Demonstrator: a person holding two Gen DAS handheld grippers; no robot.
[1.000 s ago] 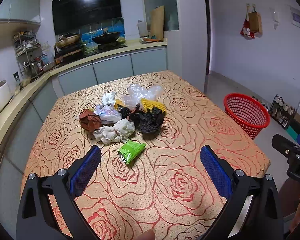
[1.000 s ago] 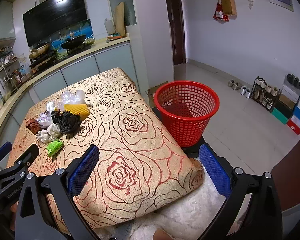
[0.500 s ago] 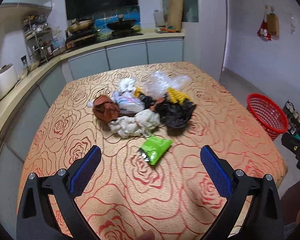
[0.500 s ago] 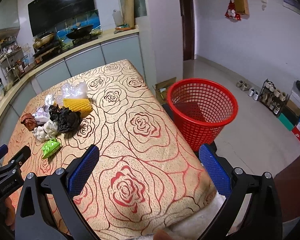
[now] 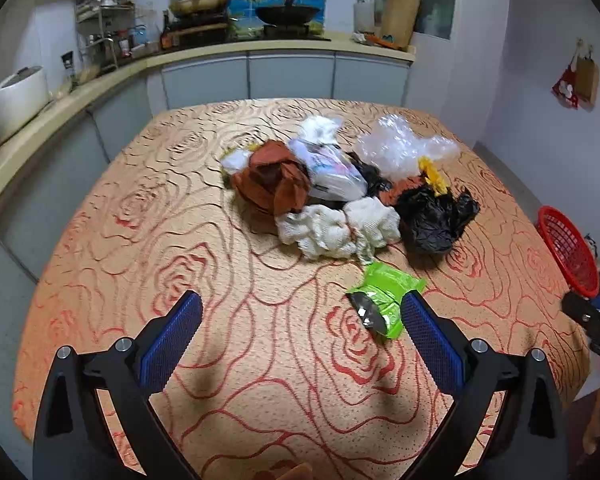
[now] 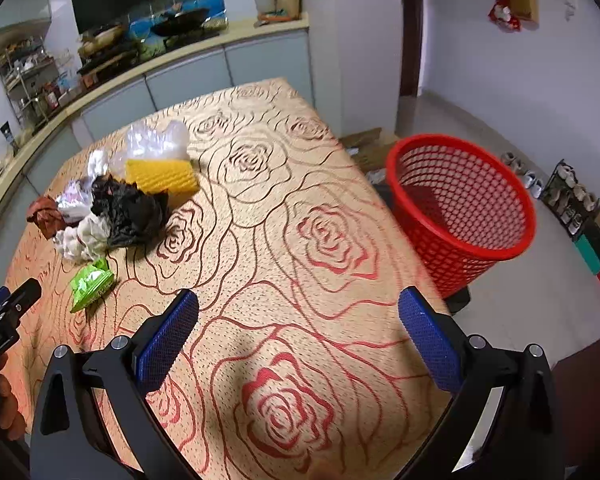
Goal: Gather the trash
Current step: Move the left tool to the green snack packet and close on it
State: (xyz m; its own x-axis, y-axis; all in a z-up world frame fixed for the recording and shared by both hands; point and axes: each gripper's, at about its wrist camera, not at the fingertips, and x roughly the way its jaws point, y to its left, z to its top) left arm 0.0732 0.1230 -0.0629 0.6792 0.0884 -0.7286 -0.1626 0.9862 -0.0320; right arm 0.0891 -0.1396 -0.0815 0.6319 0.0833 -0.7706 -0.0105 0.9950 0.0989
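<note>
Left gripper [image 5: 300, 336] and right gripper [image 6: 298, 328] both spread wide over the table [image 5: 148, 208], nothing in either.

Biggest first: rose-print table, then the red basket [image 6: 464, 208] on the floor off its right edge. The trash pile [image 5: 340, 192] sits far-centre: black bag [image 5: 432, 216], brown wad [image 5: 274, 182], white tissue [image 5: 336, 230]. Green wrapper [image 5: 384, 294] lies nearest, just beside the left gripper's right finger. Can't read any print on it.

Bare desk [image 5: 228, 364] lies open under the left tool [image 5: 300, 340] — only the green packet [image 5: 384, 300] sits near its right finger. Beyond, the trash heap [image 5: 340, 200] blocks the middle. The red basket [image 6: 460, 200] stands off the desk's side — open-mouthed.
</note>
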